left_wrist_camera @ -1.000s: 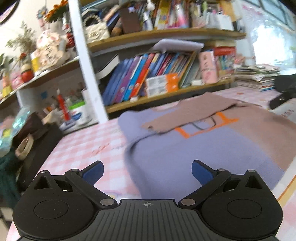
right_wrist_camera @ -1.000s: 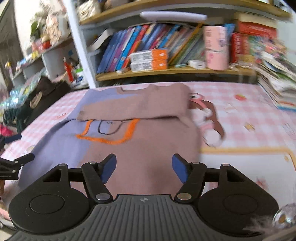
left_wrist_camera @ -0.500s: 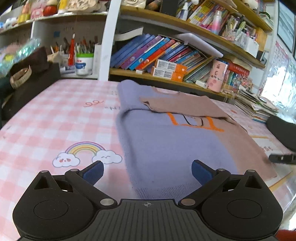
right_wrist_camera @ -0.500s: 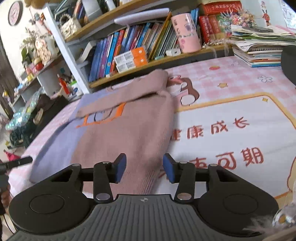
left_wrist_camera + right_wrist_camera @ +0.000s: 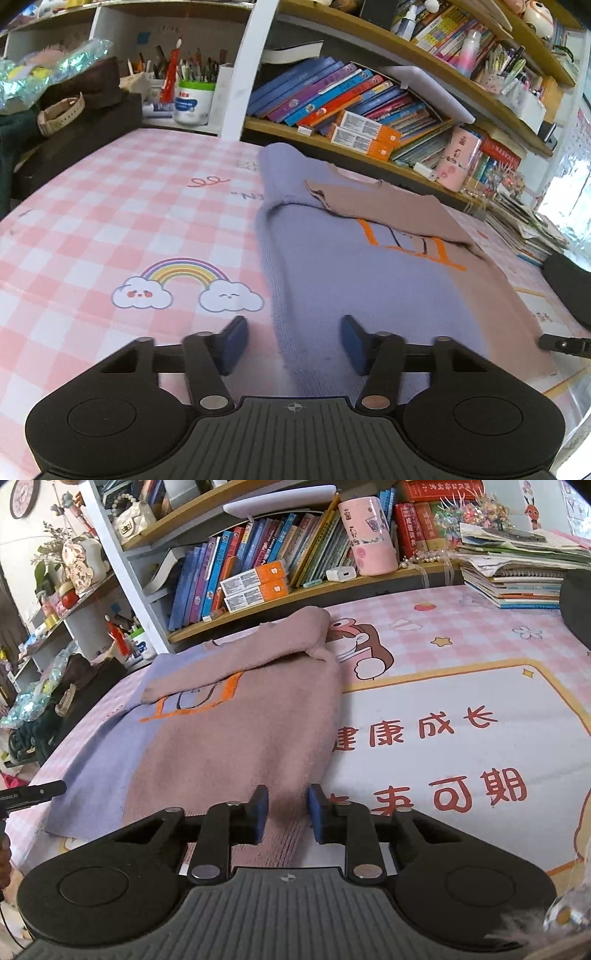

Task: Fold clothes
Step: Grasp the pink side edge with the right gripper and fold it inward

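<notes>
On the pink checked tablecloth (image 5: 110, 229), seen from the left wrist camera, a sweater (image 5: 354, 266) lies flat, lilac on the near side and dusty pink on the far side, with an orange outline drawn across the chest. One pink sleeve is folded over the top of the body. The left gripper (image 5: 293, 341) sits low at the sweater's hem corner with its blue-padded fingers spread apart: the left pad is over the bare cloth beside a printed rainbow (image 5: 184, 271), the right pad over the lilac knit, and the garment's side edge runs between them. Nothing is pinched. Behind stands a bookshelf (image 5: 369, 122) packed with slanting books.

From the right wrist camera, the same sweater (image 5: 236, 734) stretches away from the lens, its pink half nearest. The right gripper (image 5: 285, 808) is at the hem's pink corner, fingers drawn fairly close but with a gap between the pads; the ribbed hem lies in that gap, not clamped. Just right of the garment the tablecloth (image 5: 461, 686) shows a white panel with red characters. The tip of the left gripper (image 5: 35, 794) shows at the far left edge.
</notes>
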`<state>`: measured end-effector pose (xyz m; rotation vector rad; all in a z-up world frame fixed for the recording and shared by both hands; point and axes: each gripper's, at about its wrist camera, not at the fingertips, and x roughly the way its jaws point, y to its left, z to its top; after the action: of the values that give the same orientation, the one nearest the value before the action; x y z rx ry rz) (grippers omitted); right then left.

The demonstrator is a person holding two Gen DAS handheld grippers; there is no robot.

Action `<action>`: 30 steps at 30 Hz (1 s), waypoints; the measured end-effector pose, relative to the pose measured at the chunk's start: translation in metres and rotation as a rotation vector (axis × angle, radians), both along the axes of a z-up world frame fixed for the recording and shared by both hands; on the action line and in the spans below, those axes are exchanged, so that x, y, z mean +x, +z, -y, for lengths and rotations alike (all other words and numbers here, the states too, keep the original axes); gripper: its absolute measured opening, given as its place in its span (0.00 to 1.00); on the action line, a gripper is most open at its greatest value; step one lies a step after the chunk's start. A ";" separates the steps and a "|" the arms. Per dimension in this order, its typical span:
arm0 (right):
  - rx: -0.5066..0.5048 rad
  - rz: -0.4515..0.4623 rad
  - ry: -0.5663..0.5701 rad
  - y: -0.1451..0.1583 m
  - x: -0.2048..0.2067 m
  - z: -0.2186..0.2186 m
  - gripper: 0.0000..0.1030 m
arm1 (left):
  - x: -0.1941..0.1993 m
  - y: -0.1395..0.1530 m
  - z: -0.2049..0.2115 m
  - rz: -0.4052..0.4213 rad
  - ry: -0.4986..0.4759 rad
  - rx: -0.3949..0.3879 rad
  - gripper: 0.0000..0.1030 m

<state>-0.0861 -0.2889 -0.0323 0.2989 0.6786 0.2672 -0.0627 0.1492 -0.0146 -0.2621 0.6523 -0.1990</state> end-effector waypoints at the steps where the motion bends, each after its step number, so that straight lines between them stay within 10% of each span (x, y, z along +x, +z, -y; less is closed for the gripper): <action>1: 0.007 -0.002 -0.003 0.000 0.001 0.000 0.11 | 0.000 -0.001 0.000 -0.002 -0.008 -0.023 0.24; 7: 0.217 0.054 0.061 0.017 -0.005 0.004 0.07 | -0.008 0.019 0.012 0.116 -0.071 -0.086 0.14; 15: 0.165 0.020 0.052 0.014 -0.006 0.001 0.08 | -0.008 0.017 0.006 0.056 -0.049 -0.052 0.20; 22: 0.153 -0.013 0.018 0.001 -0.004 0.009 0.18 | -0.012 0.018 -0.008 0.049 0.010 0.074 0.61; 27: 0.130 -0.032 0.012 -0.004 -0.003 0.008 0.20 | -0.006 0.010 -0.007 0.033 -0.001 0.039 0.56; 30: 0.129 -0.034 0.018 -0.005 -0.001 0.005 0.20 | -0.002 0.005 -0.008 0.028 -0.005 -0.010 0.32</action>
<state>-0.0873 -0.2940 -0.0375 0.4220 0.6994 0.3242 -0.0651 0.1573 -0.0095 -0.2668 0.6248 -0.2104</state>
